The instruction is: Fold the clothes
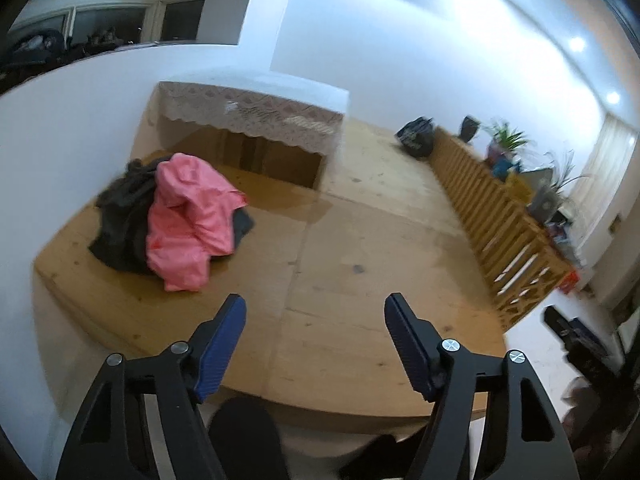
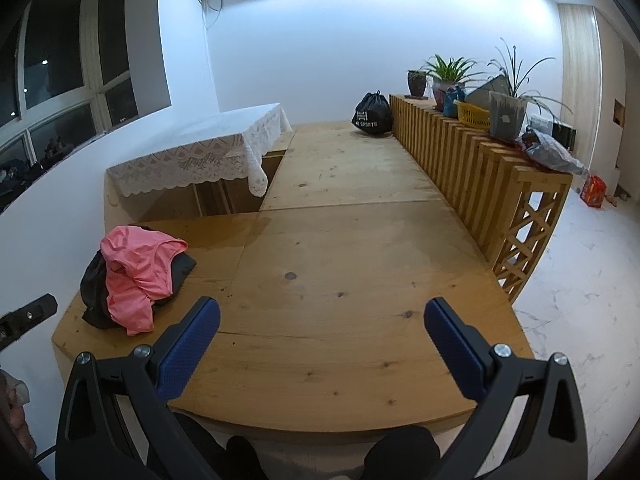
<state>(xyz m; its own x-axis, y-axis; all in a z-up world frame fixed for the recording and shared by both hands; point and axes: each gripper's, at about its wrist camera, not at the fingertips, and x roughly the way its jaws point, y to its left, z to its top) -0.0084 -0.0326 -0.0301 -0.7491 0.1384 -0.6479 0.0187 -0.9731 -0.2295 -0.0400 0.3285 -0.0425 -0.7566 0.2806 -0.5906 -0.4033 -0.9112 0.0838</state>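
A crumpled pink garment (image 1: 188, 220) lies on top of a dark garment (image 1: 120, 220) in a heap at the left side of the wooden platform (image 1: 360, 280). The heap also shows in the right wrist view, pink garment (image 2: 136, 276) over dark garment (image 2: 94, 284). My left gripper (image 1: 316, 312) is open and empty, held above the platform's near edge, to the right of the heap. My right gripper (image 2: 322, 316) is open and empty, above the platform (image 2: 340, 260), to the right of the heap.
A low table with a white lace cloth (image 2: 200, 148) stands behind the heap. A wooden slatted divider (image 2: 480, 160) with potted plants (image 2: 508, 96) runs along the right. A black bag (image 2: 372, 114) sits at the far end. White tiled floor (image 2: 580, 280) lies to the right.
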